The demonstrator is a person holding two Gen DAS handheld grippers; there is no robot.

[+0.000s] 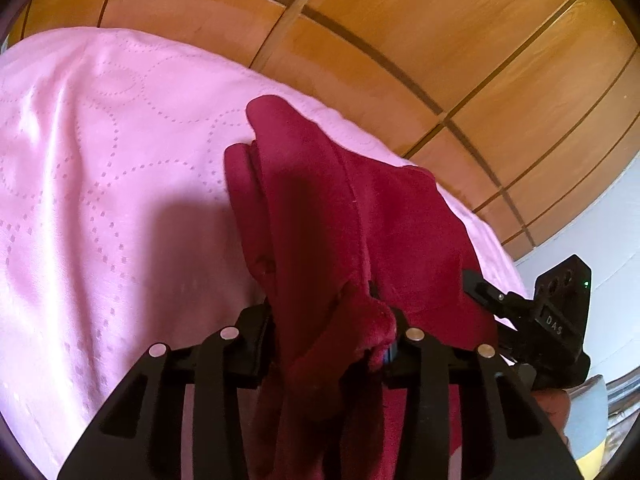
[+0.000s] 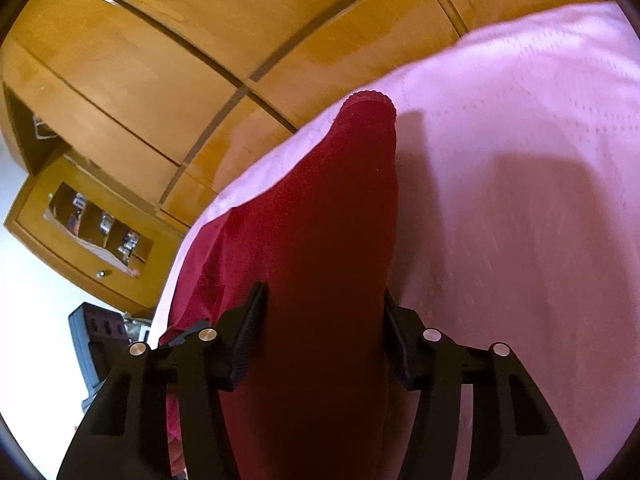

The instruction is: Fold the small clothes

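crimson garment (image 1: 360, 208) hangs bunched and creased over pink bedspread (image 1: 100, 160).

It was a bedroom in a home. A pink quilted bedspread (image 1: 100, 168) lay spread beneath and ahead of the jaws, and beyond it stood a glossy wooden wardrobe (image 1: 420, 40) with panelled doors and a glass-fronted drawer (image 2: 96, 228).

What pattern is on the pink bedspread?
Looping lines of small stitched dots on plain pink bedspread; clearest in the left wrist view.
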